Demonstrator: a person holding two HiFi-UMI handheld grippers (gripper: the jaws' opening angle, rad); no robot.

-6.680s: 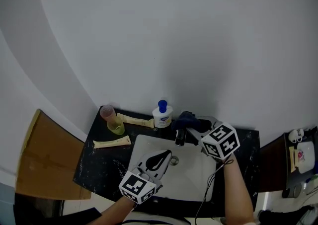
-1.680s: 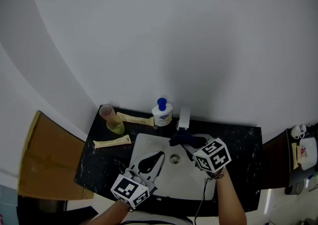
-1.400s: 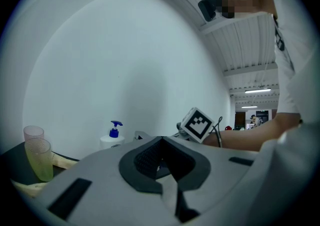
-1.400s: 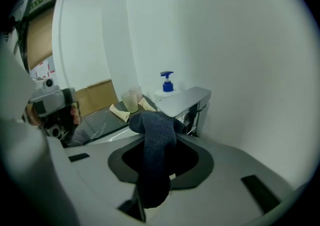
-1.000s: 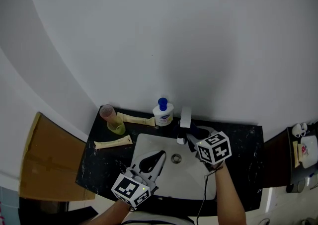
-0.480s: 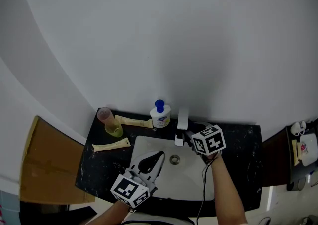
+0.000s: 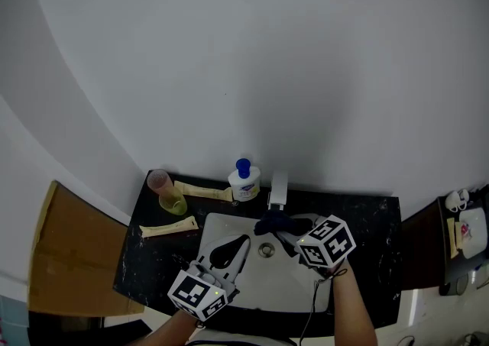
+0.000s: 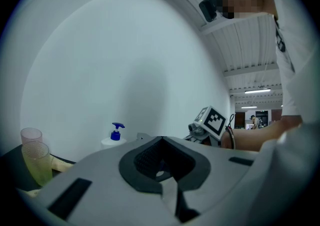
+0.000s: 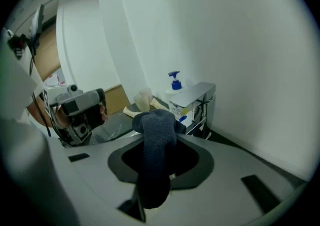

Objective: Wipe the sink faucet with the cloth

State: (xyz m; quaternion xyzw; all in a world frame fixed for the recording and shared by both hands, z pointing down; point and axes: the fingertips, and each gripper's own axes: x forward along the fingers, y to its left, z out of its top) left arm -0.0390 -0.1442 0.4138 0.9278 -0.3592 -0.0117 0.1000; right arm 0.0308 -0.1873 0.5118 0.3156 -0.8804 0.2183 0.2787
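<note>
The right gripper reaches over the back of the white sink, and its fingers are clamped on the dark blue cloth. The cloth stands up out of the grip in a thick fold, with a short end hanging on the near side. In the head view the cloth sits bunched just in front of the faucet, right at the spout's tip; whether it touches the metal cannot be told. In the right gripper view the boxy chrome faucet rises just beyond the cloth's top.

The left gripper hangs over the sink's left half, apart from the cloth and the faucet. Its fingers are pressed together with nothing between them.

The sink is set in a black speckled bench. A white soap bottle with a blue pump stands just left of the faucet against the wall. Further left is a yellow-green cup with a pinkish cup close behind it. Two cream-coloured tubes lie there too: one between the cups and the bottle, the other nearer the bench's front by the sink's left rim
</note>
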